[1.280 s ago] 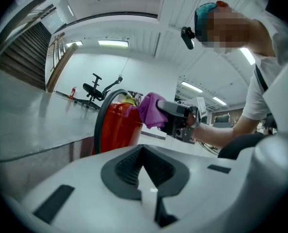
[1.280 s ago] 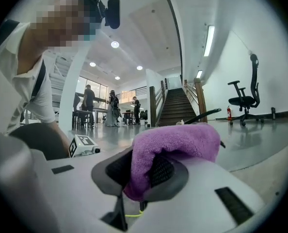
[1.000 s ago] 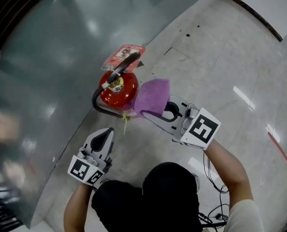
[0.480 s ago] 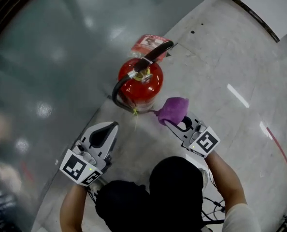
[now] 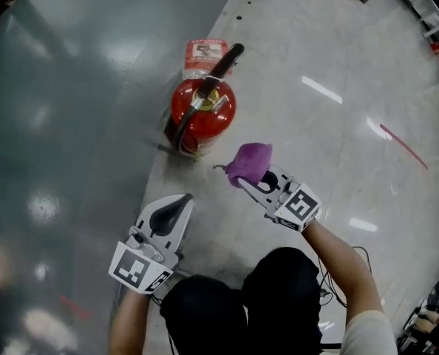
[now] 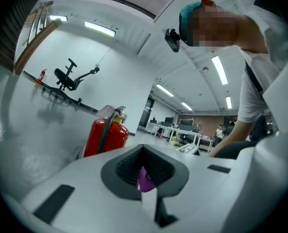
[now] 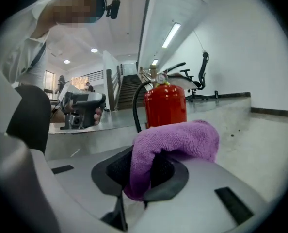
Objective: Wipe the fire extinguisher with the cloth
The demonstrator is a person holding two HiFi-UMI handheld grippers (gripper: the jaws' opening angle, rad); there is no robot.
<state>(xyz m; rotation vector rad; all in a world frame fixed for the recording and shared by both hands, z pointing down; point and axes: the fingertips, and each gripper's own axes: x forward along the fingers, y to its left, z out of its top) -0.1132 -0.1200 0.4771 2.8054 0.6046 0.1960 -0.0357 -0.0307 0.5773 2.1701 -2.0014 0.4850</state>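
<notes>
1. The red fire extinguisher (image 5: 202, 109) stands upright on the floor (image 5: 315, 124). It is ahead of both pairs of fingers and apart from them.
2. The left gripper (image 5: 181, 200) has its fingers pressed together on nothing, pointing toward the extinguisher.
3. The right gripper (image 5: 250, 185) has its fingers clamped on the purple cloth (image 5: 249, 161).
4. The cloth bunches over the right fingertips, near the extinguisher's side without touching it.

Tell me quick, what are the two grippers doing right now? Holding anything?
Left gripper: jaws shut, holding nothing.
Right gripper: jaws shut on the fuzzy purple cloth.
</notes>
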